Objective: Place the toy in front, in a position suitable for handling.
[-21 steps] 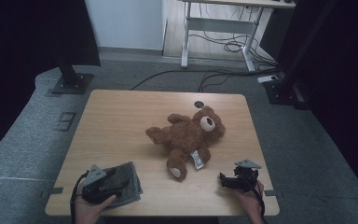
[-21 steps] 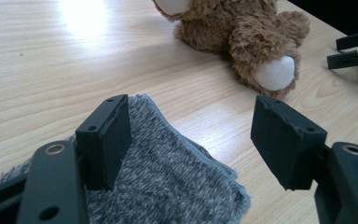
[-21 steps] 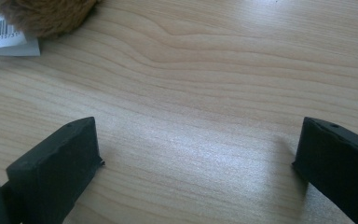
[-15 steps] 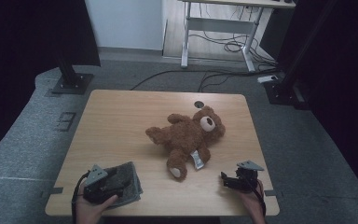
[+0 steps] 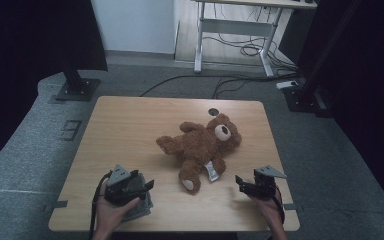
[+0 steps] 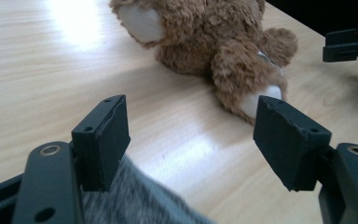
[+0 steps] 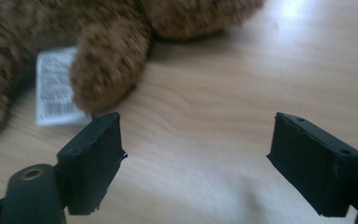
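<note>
- Teddy bear [image 5: 200, 147]: lies on its back near the middle of the wooden table [image 5: 130, 120], head toward the far right corner, legs toward the person's edge. 1 pale foot sole faces the near edge.
- White label [image 5: 211, 170]: sewn at the bear's lower body, lying flat on the tabletop between the 2 legs; in the right gripper view it [image 7: 56, 88] sits partly behind a brown leg.
- Left gripper [image 5: 142, 186]: held in the left hand [image 5: 111, 212] at the near left of the table, jaws spread with nothing between them, aimed toward the bear. It rests over a grey cloth [image 5: 140, 207]; in the left gripper view the cloth [image 6: 140, 203] lies under the left jaw.
- Right gripper [image 5: 240, 182]: held at the near right edge, jaws spread and empty, pointing left toward the bear's legs, near but apart from them.
- Both grippers are clear of the bear; no contact observed.
</note>
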Action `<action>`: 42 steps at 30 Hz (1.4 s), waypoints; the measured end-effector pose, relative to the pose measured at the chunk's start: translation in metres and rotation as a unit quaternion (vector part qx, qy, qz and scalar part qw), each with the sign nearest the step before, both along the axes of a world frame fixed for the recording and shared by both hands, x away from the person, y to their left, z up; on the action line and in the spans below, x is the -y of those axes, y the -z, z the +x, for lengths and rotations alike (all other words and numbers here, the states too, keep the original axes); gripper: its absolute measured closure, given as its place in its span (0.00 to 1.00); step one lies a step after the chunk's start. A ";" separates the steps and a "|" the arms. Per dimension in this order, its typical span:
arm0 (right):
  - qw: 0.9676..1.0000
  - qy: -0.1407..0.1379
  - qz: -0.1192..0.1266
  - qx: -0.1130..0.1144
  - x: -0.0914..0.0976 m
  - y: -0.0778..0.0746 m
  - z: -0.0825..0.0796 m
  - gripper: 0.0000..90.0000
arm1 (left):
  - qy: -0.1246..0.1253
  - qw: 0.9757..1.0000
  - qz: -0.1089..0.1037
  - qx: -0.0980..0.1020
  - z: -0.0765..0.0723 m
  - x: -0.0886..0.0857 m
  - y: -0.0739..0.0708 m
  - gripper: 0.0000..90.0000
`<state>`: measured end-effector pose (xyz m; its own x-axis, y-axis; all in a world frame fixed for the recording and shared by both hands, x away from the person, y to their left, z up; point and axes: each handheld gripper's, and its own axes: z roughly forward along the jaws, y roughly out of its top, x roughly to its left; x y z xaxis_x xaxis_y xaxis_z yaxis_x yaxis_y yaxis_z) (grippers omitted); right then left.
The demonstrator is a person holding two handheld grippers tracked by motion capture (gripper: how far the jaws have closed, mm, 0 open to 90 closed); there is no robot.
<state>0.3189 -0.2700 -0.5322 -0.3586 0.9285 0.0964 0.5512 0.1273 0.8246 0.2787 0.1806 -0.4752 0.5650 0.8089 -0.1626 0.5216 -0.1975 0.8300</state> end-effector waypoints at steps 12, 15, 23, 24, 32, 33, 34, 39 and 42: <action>1.000 -0.022 -0.009 0.006 -0.035 -0.008 0.025 0.19 | -0.003 1.000 0.006 -0.026 0.058 0.020 0.012 0.29; 1.000 -0.030 -0.011 -0.002 -0.043 -0.007 0.031 0.19 | 0.000 1.000 0.017 -0.023 0.069 0.027 0.011 0.29; 0.999 -0.027 -0.017 -0.005 -0.059 -0.009 0.039 0.20 | -0.004 1.000 0.023 -0.015 0.099 0.043 0.005 0.26; 0.999 -0.027 -0.015 -0.006 -0.061 -0.009 0.039 0.20 | -0.003 1.000 0.021 -0.016 0.101 0.045 0.004 0.26; 0.999 -0.042 -0.023 0.001 -0.075 -0.012 0.037 0.20 | -0.002 1.000 0.026 -0.007 0.110 0.057 0.001 0.22; 0.999 -0.043 -0.024 0.000 -0.077 -0.012 0.037 0.20 | -0.005 1.000 0.028 -0.010 0.113 0.058 0.001 0.22; 0.999 -0.043 -0.024 -0.002 -0.078 -0.011 0.039 0.20 | -0.007 1.000 0.027 -0.011 0.114 0.059 0.002 0.21; 0.999 -0.040 -0.019 -0.014 -0.079 -0.004 0.047 0.20 | -0.016 0.999 0.030 -0.018 0.124 0.062 0.003 0.18; 0.999 -0.039 -0.018 -0.020 -0.081 0.001 0.053 0.20 | -0.033 0.999 0.021 -0.030 0.132 0.057 0.005 0.16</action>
<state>0.3714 -0.1892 -0.5337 -0.4262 0.9011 0.0798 0.5710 0.1995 0.7963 0.4108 0.1233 -0.4802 0.5013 0.8503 -0.1601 0.5827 -0.1949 0.7890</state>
